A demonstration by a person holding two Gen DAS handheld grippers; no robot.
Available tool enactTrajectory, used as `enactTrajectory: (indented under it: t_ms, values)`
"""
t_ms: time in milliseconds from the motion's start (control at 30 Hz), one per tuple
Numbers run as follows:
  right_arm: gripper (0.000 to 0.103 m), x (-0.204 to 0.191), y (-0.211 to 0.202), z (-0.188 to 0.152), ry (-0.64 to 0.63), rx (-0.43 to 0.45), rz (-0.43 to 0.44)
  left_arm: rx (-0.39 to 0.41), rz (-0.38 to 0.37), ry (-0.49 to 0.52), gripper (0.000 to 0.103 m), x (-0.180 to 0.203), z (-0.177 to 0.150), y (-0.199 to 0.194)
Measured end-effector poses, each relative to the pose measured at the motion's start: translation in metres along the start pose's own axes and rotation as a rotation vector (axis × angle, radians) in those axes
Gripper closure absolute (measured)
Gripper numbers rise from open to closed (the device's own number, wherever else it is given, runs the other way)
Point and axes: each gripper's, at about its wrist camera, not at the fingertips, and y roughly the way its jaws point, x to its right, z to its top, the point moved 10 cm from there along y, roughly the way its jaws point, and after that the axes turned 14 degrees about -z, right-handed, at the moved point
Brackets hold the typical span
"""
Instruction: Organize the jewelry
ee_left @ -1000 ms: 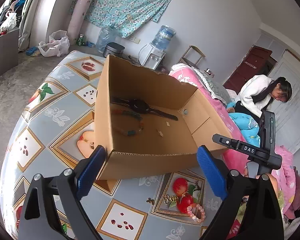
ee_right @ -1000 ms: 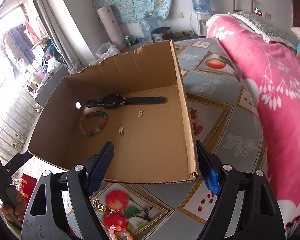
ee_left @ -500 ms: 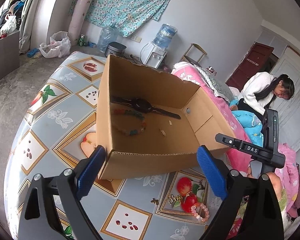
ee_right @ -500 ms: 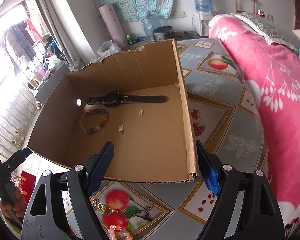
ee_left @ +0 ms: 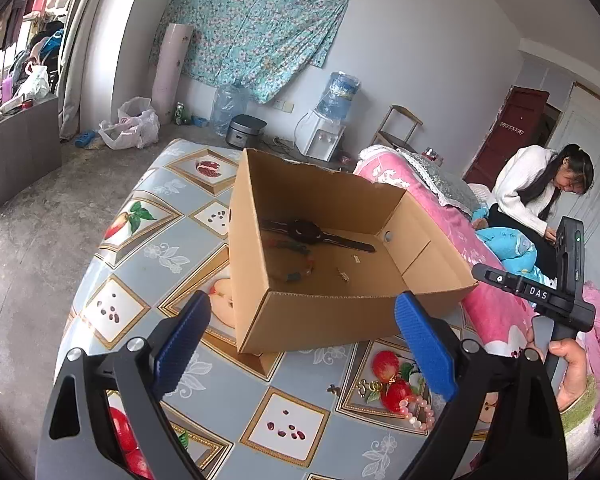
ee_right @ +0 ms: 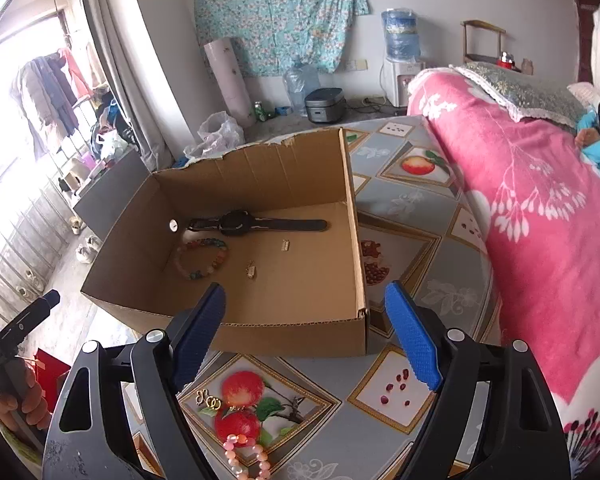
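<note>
On the counter [ee_right: 428, 276], covered in a grey fruit-print cloth, stands an open cardboard box [ee_right: 300, 336], the landmark for all entries below.

Inside the box, against its far wall: one black wristwatch [ee_right: 240, 223], lying flat with the strap stretched out. Just in front of the watch, near the box's left wall as the right wrist view shows it: one bracelet of multicoloured beads [ee_right: 202, 258]. Toward the middle of the box floor: two small metal pieces [ee_right: 251, 270], apart from each other, too small to identify.

Outside the box, on the cloth in front of its near wall: one gold-coloured ornament [ee_right: 208, 400] and, nearer the cameras, one pink bead bracelet [ee_right: 246, 458], partly cut off by the frame edge.

Left gripper [ee_left: 302, 344]: in front of the box's near wall, blue fingers [ee_left: 424, 344] spread wide, nothing between them.

Right gripper [ee_right: 306, 338]: in front of the box's near right corner, fingers likewise released and empty, above the items on the cloth.

Beyond the box to its right: a bed with a pink floral cover [ee_right: 540, 208].
</note>
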Motion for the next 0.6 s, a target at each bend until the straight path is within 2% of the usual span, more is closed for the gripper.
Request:
enactTrajectory:
  t_ms: [167, 267, 367, 467, 600]
  values:
    - [0.021, 0.002, -0.026, -0.007, 0.014, 0.049, 0.0, 0.0, 0.009, 0.06, 0.012, 0.017, -0.016, -0.022]
    - [0.021, -0.003, -0.034, -0.02, 0.01, 0.044, 0.016, -0.025, 0.035, 0.118, 0.012, 0.029, -0.032, -0.026]
    - [0.021, -0.012, -0.038, -0.033, -0.024, 0.043, 0.016, -0.062, 0.06, 0.169, 0.012, 0.041, -0.051, -0.022]
    - [0.021, -0.022, -0.042, -0.048, -0.079, 0.044, 0.005, -0.101, 0.037, 0.178, 0.012, 0.054, -0.072, -0.012]
    - [0.02, -0.034, -0.04, -0.076, -0.099, -0.006, 0.044, -0.174, 0.034, 0.188, 0.012, 0.064, -0.102, 0.007]
